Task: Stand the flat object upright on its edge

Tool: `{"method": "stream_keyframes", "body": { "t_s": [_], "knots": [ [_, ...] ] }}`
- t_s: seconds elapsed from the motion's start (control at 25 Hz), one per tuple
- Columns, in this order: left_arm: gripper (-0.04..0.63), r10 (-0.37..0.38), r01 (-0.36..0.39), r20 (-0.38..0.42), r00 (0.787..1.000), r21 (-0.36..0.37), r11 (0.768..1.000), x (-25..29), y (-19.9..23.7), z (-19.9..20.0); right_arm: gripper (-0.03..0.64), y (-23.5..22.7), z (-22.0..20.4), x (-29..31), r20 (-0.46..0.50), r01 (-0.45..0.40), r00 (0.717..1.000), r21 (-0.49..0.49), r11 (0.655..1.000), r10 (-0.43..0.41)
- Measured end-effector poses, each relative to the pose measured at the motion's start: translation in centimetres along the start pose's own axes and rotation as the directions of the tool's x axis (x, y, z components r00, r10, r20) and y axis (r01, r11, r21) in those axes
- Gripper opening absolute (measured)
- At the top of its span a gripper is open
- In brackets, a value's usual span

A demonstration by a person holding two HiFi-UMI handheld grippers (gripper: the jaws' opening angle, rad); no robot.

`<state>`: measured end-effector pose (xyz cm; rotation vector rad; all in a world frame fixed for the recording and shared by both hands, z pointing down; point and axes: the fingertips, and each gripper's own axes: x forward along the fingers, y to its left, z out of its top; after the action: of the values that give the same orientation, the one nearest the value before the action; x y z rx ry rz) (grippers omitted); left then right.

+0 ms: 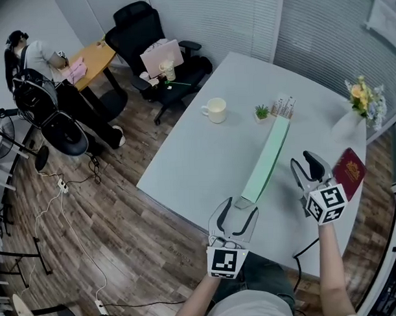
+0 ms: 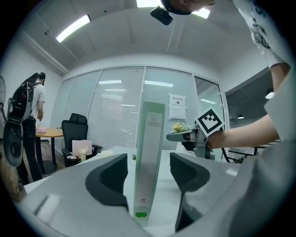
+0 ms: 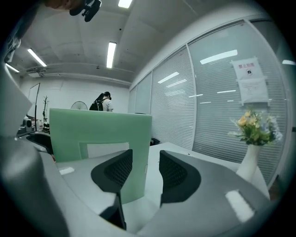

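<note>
A long pale-green file folder point(image 1: 268, 158) stands upright on its edge on the grey table point(image 1: 191, 161), running away from me. My left gripper point(image 1: 240, 208) is open at the folder's near end. In the left gripper view the folder's narrow spine point(image 2: 149, 157) rises between the two spread jaws, with a gap on each side. My right gripper point(image 1: 305, 162) is open to the right of the folder, apart from it. The right gripper view shows the folder's broad face point(image 3: 99, 127) ahead and to the left, with nothing between the fingers.
A white mug point(image 1: 215, 110), a small potted plant point(image 1: 262, 112) and a small card box point(image 1: 284, 106) sit beyond the folder's far end. A vase of flowers point(image 1: 361, 106) and a red booklet point(image 1: 349, 170) are at the right. The table's near edge point(image 1: 187, 206) is by my left gripper.
</note>
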<state>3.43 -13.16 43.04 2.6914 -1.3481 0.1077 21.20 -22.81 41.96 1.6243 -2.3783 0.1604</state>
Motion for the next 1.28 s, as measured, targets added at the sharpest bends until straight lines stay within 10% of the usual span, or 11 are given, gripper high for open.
{"method": "stream_keyframes", "body": {
  "t_s": [0.76, 1.28],
  "knots": [
    [0.275, -0.077, 0.078, 0.112, 0.991, -0.002, 0.997, -4.5, 2.9, 6.5, 0.121, 2.5, 3.5, -10.9, 0.156, 0.369, 0.909, 0.134, 0.920, -0.387],
    [0.220, 0.065, -0.062, 0.182, 0.981, -0.018, 0.998, -6.8, 3.1, 10.1, 0.050, 4.3, 5.3, -15.8, 0.216, 0.409, 0.878, 0.124, 0.904, -0.427]
  ]
}}
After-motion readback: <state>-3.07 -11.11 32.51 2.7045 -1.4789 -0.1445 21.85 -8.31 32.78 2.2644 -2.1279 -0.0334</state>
